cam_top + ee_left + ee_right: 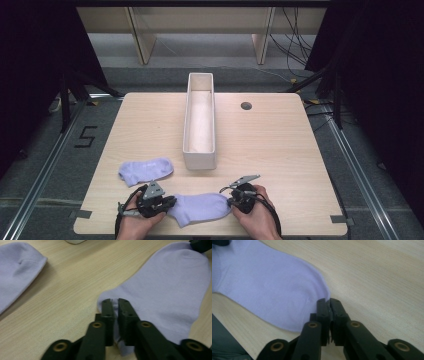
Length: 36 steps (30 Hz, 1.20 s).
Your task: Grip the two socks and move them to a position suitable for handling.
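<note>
Progress is early — the flat lilac cotton sock (200,207) lies at the table's (280,150) near edge, pinched at one end by the left gripper (114,305) and at the other by the right gripper (327,304). Pairing with the second lilac sock (145,170) and boxing in the long white bin (200,120) remain.

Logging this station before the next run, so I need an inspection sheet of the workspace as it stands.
Surface: light wooden table, with a round grommet.
Job's things: lilac sock flat at the near edge; second sock lying apart to its left.
Clutter: long white bin at centre.
Grippers: left gripper pinching one end of the lilac sock, right gripper pinching the other end.
Cables: black leads on the floor beyond the table.
Surroundings: grey floor marked 5, dark curtains both sides.
</note>
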Tool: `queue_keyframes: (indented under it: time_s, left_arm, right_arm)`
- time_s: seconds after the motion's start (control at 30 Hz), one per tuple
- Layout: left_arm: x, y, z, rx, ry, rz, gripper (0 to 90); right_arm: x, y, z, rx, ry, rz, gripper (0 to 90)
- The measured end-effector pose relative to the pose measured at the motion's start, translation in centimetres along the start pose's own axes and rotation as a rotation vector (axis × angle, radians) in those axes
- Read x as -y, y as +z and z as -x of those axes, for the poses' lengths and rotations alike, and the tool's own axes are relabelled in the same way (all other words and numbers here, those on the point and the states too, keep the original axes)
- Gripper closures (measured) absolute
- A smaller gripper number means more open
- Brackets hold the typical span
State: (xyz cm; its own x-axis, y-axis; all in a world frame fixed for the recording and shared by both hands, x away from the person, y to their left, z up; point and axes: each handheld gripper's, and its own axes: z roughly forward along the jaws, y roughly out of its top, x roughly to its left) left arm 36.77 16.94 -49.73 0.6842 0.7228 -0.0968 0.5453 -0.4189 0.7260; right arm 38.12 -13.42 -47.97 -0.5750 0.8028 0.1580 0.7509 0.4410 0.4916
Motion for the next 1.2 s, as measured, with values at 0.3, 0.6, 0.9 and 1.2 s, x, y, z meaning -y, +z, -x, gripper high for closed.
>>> queue_keyframes:
  time_s: [0.3,0.6,0.9,1.2]
  left_arm:
    - [-0.3,-6.3,-4.1,-0.156,-0.109,0.16,38.1]
    - [1.3,-7.5,-13.2,-0.365,-0.204,0.037,47.7]
    - [0.1,-4.9,-16.0,-0.357,-0.164,0.019,46.5]
    - [-0.9,-3.3,-15.5,-0.347,-0.217,-0.04,42.3]
  right_arm:
    - [-1.4,-2.7,0.1,0.025,0.029,0.106,71.8]
    - [-4.9,-1.8,-2.6,-0.012,-0.051,0.152,72.0]
    - [-7.1,0.4,-5.3,-0.048,-0.099,0.132,71.9]
    - [-6.8,0.6,-4.9,-0.049,-0.093,0.121,71.8]
